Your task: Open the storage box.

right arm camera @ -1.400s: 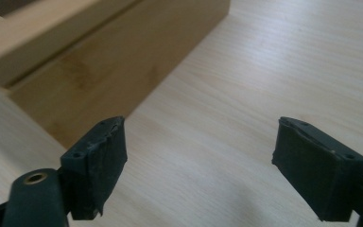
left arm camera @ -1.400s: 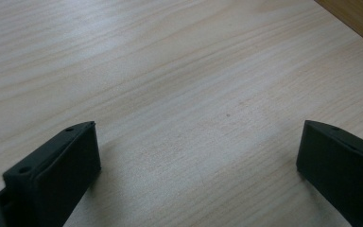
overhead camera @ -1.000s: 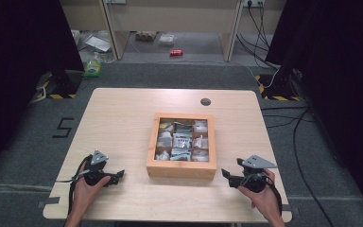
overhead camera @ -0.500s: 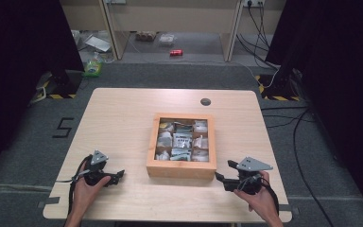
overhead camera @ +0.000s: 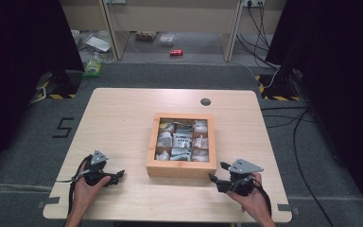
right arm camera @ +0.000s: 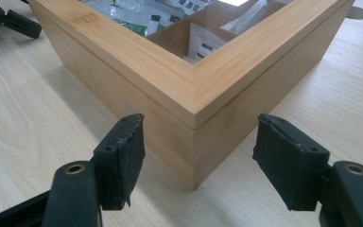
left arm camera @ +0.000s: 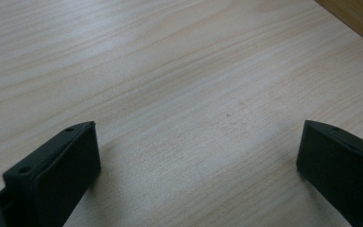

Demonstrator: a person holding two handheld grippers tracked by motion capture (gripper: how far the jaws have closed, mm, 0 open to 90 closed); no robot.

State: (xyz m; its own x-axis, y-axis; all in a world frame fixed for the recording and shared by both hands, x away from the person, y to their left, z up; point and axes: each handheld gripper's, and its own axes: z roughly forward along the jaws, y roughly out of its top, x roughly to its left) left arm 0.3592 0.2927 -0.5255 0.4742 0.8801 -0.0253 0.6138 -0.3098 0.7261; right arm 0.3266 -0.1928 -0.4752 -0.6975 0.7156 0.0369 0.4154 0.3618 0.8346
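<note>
Black rubber pads of my right hand-held gripper (right arm camera: 198,161) sit spread on either side of the near corner of the wooden box (right arm camera: 189,90), not yet touching it. The jaws have just been closing, with that corner between them and a gap left on each side. Seen from the high view, my right hand-held gripper (overhead camera: 219,177) lies low on the table (overhead camera: 123,118), just beside the box's front right corner (overhead camera: 211,169).

The box stands in the middle of the table with a pale framed lid (right arm camera: 123,45) and a clear window that shows small packets (overhead camera: 182,139) in compartments. A thin seam runs below the lid frame.

My judgement: the step in hand is taking hold at this corner, likely to lift the lid. To do it well I should raise the pads to the lid frame above the seam, square them to the two faces, and close gently so the box does not slide.

My left hand-held gripper (overhead camera: 117,176) rests spread on bare table, well apart from the box; its pads (left arm camera: 61,175) hold nothing.
</note>
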